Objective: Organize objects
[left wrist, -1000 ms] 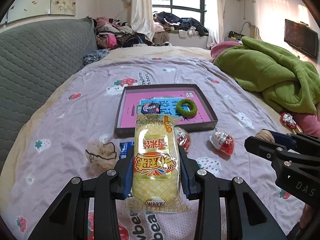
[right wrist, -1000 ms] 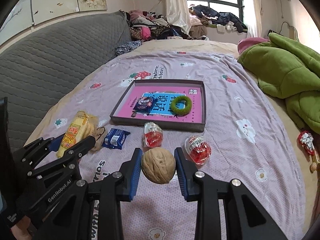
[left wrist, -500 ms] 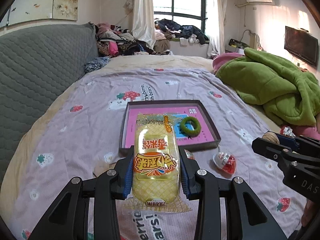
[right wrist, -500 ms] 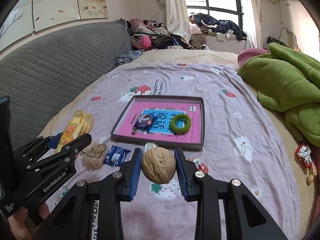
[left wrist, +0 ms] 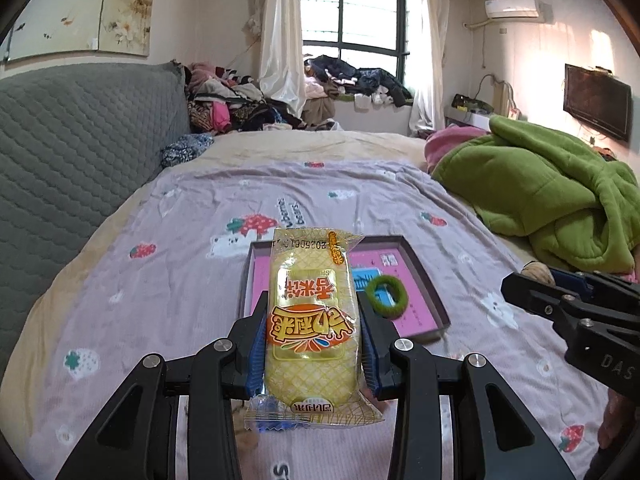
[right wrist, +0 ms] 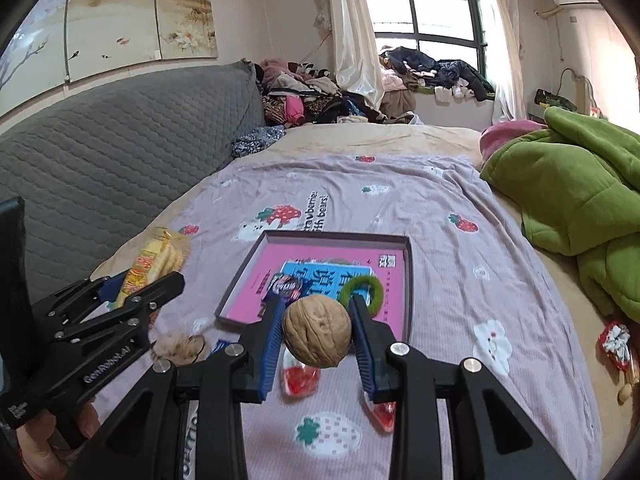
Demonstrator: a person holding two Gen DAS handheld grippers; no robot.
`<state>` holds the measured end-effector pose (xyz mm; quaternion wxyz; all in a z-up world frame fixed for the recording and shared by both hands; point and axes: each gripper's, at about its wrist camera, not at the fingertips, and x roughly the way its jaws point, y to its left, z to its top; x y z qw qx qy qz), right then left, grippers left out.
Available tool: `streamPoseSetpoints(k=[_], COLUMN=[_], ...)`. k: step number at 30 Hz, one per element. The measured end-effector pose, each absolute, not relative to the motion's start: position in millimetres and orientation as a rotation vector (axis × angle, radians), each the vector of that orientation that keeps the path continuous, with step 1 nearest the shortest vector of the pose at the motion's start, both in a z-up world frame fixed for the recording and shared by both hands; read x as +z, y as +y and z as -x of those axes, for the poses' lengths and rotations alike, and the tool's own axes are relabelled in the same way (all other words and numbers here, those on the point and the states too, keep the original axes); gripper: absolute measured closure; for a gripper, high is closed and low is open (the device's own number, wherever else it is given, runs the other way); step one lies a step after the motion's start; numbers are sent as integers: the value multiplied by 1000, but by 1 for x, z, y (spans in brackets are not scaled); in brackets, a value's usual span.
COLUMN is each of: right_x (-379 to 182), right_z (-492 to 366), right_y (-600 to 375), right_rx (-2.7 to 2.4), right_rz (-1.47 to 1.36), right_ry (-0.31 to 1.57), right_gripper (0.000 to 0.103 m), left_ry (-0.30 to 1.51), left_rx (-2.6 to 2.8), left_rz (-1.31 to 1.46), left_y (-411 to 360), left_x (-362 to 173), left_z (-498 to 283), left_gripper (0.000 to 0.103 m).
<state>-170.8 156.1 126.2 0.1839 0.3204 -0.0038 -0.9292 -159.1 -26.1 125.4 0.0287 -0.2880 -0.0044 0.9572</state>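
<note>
My left gripper (left wrist: 312, 344) is shut on a yellow snack packet (left wrist: 312, 320) and holds it above the bed, just short of the pink-lined tray (left wrist: 420, 276). My right gripper (right wrist: 317, 340) is shut on a walnut (right wrist: 317, 336), also raised before the tray (right wrist: 408, 280). In the tray lie a green ring (right wrist: 370, 285) and a small dark wrapper (right wrist: 286, 286). The ring also shows in the left wrist view (left wrist: 386, 295). Each gripper shows in the other's view, the left (right wrist: 132, 296) and the right (left wrist: 560, 292).
On the purple strawberry sheet near me lie two red-and-clear candy capsules (right wrist: 300, 380), a blue packet (right wrist: 220, 346) and a tan crumpled thing (right wrist: 180, 346). A green blanket (left wrist: 540, 196) is heaped at right, a grey headboard (left wrist: 72, 160) at left. A red wrapper (right wrist: 616, 340) lies far right.
Both grippers have risen and tilted up while holding their objects; the tray and loose items have slid lower in both views and the room shows more.
</note>
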Motion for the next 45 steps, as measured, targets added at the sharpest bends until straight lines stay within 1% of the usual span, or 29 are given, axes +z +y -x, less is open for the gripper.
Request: streamPoseSetpoints(k=[9,22,38,45], right_x=[122,106,77,63], right_z=[202,232,274,291], right_y=[155,151,149,142], right_rx=[-2627,-2642,-2697,-2703], right_rz=[-843,-808,-789,-726], right_ry=[-39,-71,-54,-105], right_gripper=[70,70,70,70], left_ry=[-19,-36,-92,-48], left_rx=[2962,3000,3006,2989], left_rz=[828,798,838,857], left_y=[-37,-50,-58,-59], left_x=[126,108,53,26], left_z=[192,230,283,298], left_gripper=[64,64,64,64])
